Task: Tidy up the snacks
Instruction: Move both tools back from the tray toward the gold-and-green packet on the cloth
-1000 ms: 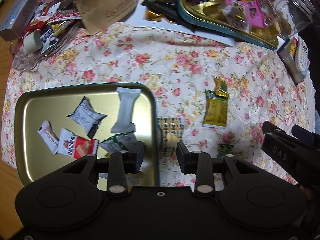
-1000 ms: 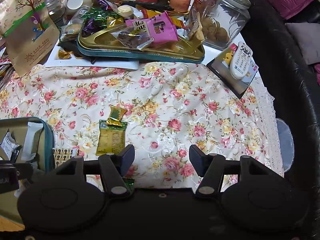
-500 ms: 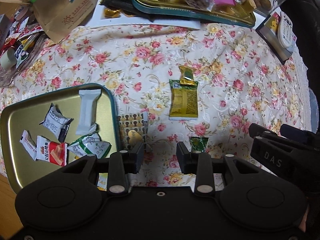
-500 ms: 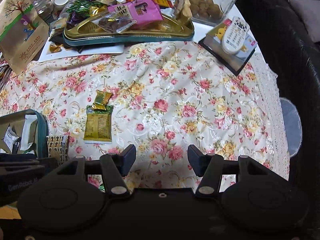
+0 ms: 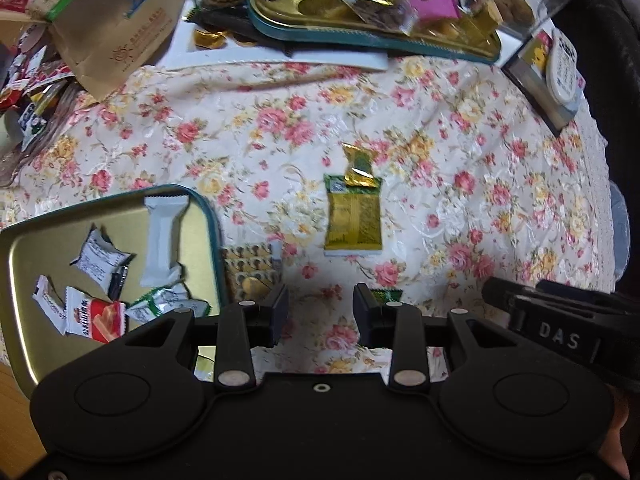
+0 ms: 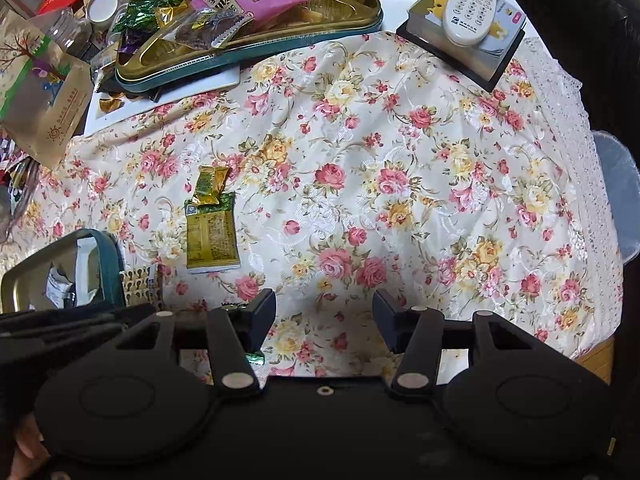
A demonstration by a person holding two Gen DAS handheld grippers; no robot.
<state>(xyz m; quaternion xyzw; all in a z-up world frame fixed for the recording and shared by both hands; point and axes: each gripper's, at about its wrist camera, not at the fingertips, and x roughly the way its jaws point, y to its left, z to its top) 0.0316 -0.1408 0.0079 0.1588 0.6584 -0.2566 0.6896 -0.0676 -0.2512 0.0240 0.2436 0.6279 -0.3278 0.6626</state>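
My left gripper (image 5: 320,312) hangs open over bare floral cloth, just right of the gold tray (image 5: 210,220) with the teal rim. Several wrapped snacks lie in that tray, among them a white bar (image 5: 164,236). A patterned yellow packet (image 5: 250,270) lies against the tray's right side. A small green candy (image 5: 386,295) peeks out behind my right-hand fingertip. Farther off lie a yellow-green sachet (image 5: 352,216) and a gold wrapper (image 5: 358,166). My right gripper (image 6: 324,316) points down at the cloth, its jaws closing with nothing between them. The sachet (image 6: 212,236) is off to its left.
A second gold tray (image 6: 248,60) heaped with snacks stands at the back. A brown paper bag (image 5: 120,28) is at the back left. A white remote (image 6: 472,4) rests on a box at the back right. The lace hem (image 6: 580,160) marks the table's right edge.
My left gripper has slid right, off the tray's edge and over the cloth. My right gripper has shifted and rolled, and its jaws have narrowed a little.
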